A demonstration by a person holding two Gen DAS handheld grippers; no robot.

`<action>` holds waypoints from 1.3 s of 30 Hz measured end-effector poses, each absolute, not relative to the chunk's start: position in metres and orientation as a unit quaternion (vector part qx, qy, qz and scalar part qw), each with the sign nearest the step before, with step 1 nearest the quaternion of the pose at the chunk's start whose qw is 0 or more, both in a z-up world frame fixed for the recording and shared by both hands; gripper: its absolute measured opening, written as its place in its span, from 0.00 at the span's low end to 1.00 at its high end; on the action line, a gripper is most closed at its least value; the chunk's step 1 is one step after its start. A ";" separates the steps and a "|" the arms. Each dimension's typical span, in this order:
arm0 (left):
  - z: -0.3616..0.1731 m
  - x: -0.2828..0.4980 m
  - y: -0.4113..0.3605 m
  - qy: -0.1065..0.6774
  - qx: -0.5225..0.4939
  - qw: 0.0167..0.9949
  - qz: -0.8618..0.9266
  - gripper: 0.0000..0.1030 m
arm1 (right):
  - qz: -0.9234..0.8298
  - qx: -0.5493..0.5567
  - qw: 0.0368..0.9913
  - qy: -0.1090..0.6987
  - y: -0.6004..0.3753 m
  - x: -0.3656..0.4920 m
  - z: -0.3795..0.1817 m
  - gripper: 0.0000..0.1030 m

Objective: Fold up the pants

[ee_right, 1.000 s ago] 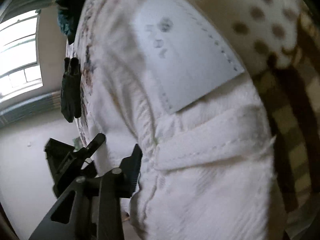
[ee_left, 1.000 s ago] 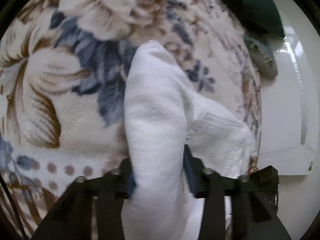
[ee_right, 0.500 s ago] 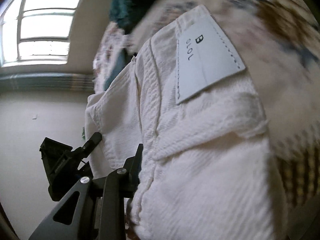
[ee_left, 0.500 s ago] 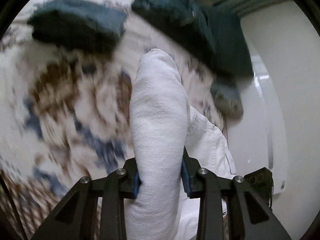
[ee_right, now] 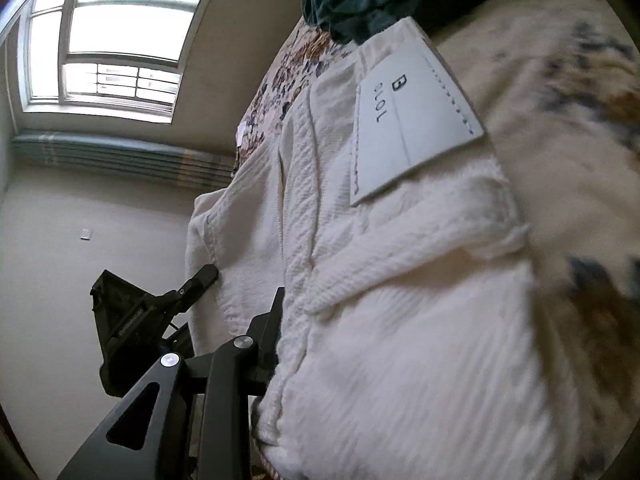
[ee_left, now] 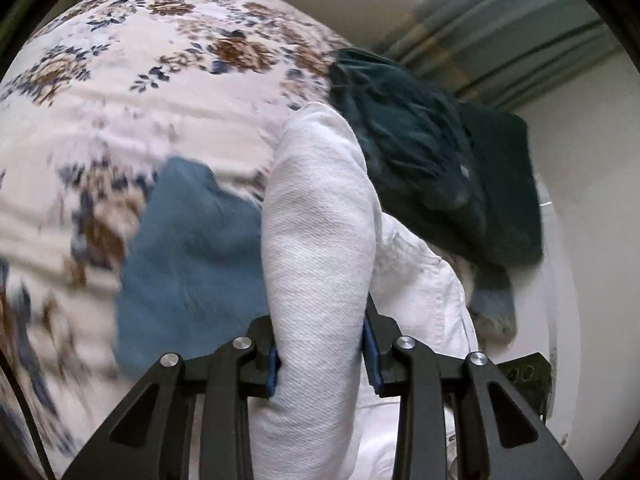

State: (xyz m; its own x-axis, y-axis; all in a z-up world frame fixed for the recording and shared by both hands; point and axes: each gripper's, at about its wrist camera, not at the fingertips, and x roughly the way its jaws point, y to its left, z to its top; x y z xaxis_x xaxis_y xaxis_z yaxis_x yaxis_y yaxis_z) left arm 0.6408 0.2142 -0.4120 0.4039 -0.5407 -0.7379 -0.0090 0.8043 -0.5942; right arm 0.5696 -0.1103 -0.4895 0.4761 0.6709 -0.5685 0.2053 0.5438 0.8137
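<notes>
The white pants (ee_left: 320, 240) are bunched into a thick fold and lifted off the bed. My left gripper (ee_left: 320, 364) is shut on that fold, its blue pads pressing both sides. In the right wrist view the pants (ee_right: 400, 300) fill the middle, waistband up, with a white label patch (ee_right: 408, 120) reading "B 1010". My right gripper (ee_right: 320, 320) is shut on the waistband. Only one of its fingers (ee_right: 276, 316) shows; the cloth hides the other. The left gripper (ee_right: 132, 312) appears there too, at the pants' left edge.
A floral bedspread (ee_left: 140, 100) lies below. On it sit a folded blue garment (ee_left: 188, 260) and a dark green garment (ee_left: 420, 160) near the far edge. A pale wall (ee_right: 80, 220), a striped curtain (ee_right: 120, 156) and a window (ee_right: 120, 32) lie beyond the bed.
Both grippers have carried the pants up and across the bed. The blue and dark green garments now sit closer ahead, and the window has come into the right view.
</notes>
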 end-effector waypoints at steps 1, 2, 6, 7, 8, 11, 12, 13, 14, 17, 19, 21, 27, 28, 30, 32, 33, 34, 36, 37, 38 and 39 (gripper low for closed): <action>-0.424 0.659 0.226 0.527 -0.268 0.789 -0.166 0.30 | 0.158 0.449 0.731 0.489 -0.100 0.588 -0.501 0.29; -0.436 0.670 0.234 0.536 -0.268 0.783 -0.164 0.36 | 0.153 0.448 0.731 0.492 -0.093 0.597 -0.513 0.30; -0.501 0.699 0.273 0.608 -0.238 0.754 -0.073 0.45 | 0.108 0.431 0.702 0.556 -0.067 0.637 -0.572 0.47; -0.506 0.696 0.279 0.606 -0.235 0.756 -0.075 0.64 | 0.107 0.435 0.696 0.561 -0.065 0.636 -0.576 0.47; -0.505 0.690 0.282 0.601 -0.223 0.764 -0.071 0.77 | 0.110 0.438 0.693 0.562 -0.064 0.635 -0.575 0.51; -0.488 0.667 0.281 0.578 -0.188 0.792 -0.059 0.80 | 0.105 0.412 0.699 0.576 -0.057 0.646 -0.557 0.87; -0.479 0.656 0.275 0.574 -0.157 0.803 -0.042 0.81 | 0.086 0.378 0.710 0.588 -0.054 0.654 -0.549 0.95; -0.472 0.652 0.273 0.572 -0.132 0.809 -0.029 0.85 | 0.072 0.340 0.726 0.594 -0.049 0.656 -0.536 0.95; -0.464 0.643 0.267 0.568 -0.110 0.815 -0.023 0.94 | 0.056 0.302 0.740 0.598 -0.048 0.652 -0.531 0.95; -0.442 0.616 0.248 0.559 -0.048 0.828 -0.002 0.99 | -0.010 0.160 0.780 0.604 -0.034 0.644 -0.490 0.95; -0.427 0.598 0.235 0.556 -0.015 0.831 0.009 0.99 | -0.048 0.093 0.793 0.600 -0.025 0.631 -0.465 0.95; -0.412 0.582 0.225 0.551 -0.006 0.834 0.012 0.99 | -0.070 0.060 0.800 0.593 -0.025 0.626 -0.444 0.96; -0.363 0.541 0.204 0.536 -0.007 0.844 0.010 0.99 | -0.091 0.029 0.821 0.563 -0.053 0.528 -0.361 0.96; -0.349 0.531 0.200 0.530 -0.002 0.848 0.013 0.99 | -0.093 0.025 0.826 0.556 -0.054 0.518 -0.345 0.96; -0.331 0.514 0.193 0.523 -0.003 0.852 0.014 0.99 | -0.092 0.022 0.835 0.542 -0.050 0.502 -0.318 0.96; -0.310 0.496 0.185 0.517 0.002 0.856 0.015 0.99 | -0.088 0.020 0.843 0.530 -0.051 0.475 -0.288 0.96; -0.295 0.483 0.181 0.508 0.006 0.861 0.014 0.99 | -0.088 0.018 0.848 0.523 -0.053 0.463 -0.273 0.96; -0.288 0.476 0.179 0.503 0.008 0.864 0.014 0.99 | -0.087 0.017 0.851 0.517 -0.052 0.450 -0.261 0.96; -0.261 0.454 0.173 0.487 0.012 0.873 0.015 0.99 | -0.083 0.014 0.859 0.504 -0.055 0.424 -0.233 0.96; -0.253 0.446 0.171 0.482 0.012 0.876 0.014 0.99 | -0.079 0.017 0.864 0.496 -0.057 0.410 -0.216 0.96; -0.241 0.436 0.168 0.477 0.013 0.879 0.014 0.99 | -0.075 0.016 0.868 0.491 -0.058 0.399 -0.203 0.96; -0.226 0.423 0.165 0.468 0.015 0.884 0.013 0.99 | -0.072 0.012 0.871 0.487 -0.059 0.388 -0.191 0.96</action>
State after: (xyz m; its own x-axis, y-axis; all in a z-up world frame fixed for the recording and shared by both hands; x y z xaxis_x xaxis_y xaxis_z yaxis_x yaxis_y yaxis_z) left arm 0.4225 0.1653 -0.2265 0.5618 0.0359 -0.8265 -0.0083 0.9993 0.0378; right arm 0.3879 -0.0587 -0.1912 0.5161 -0.1142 -0.8489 0.1376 0.9892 -0.0494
